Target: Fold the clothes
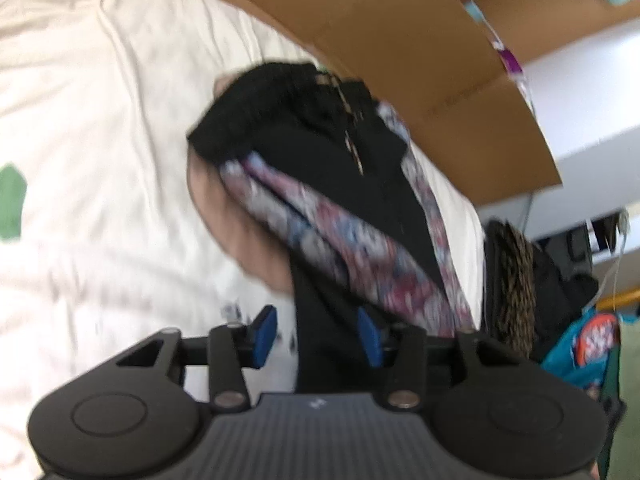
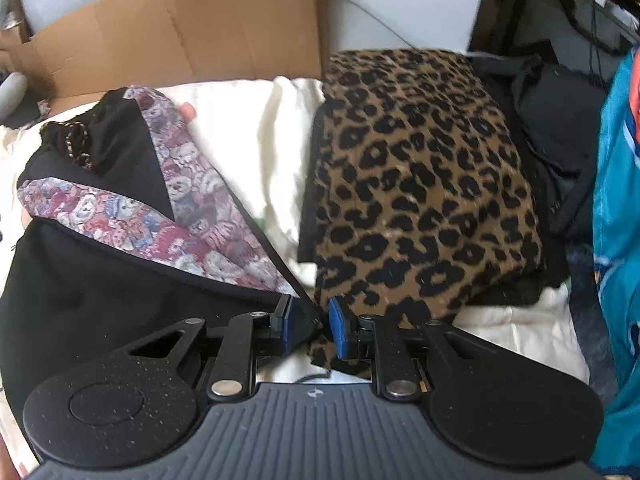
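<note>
Fabric is hanging between the two claws over a bed covered by a cream sheet (image 1: 100, 128), and the garment (image 2: 120, 216) — black cloth with a teddy-bear print panel — is partly lifted and partly bunched. In the right wrist view the right claw (image 2: 312, 326) is standing with its blue pads a little apart, a corner of the black hem lying between them; whether the pads are truly biting the cloth or only framing it I cannot tell, since a gap is showing on the right side. In the left wrist view the left claw (image 1: 316, 338) is spread wide, the dark cloth draping down between the pads and brushing the right one, so it is looking released rather than clenched. A hand (image 1: 240, 224) is showing under the print panel, seemingly propping the bundle up so the fabric is not slumping flat. The picture is blurred, so things are probably in motion. Just beside the garment, a leopard-print piece (image 2: 420, 184) is lying squared off in a tidy block, which fits something already folded and set aside. A cardboard box (image 2: 180, 28) is standing behind the bed. The garment is fitting either a fold being drawn across or a piece being shaken out for laying flat — the pictures are not settling which.
</note>
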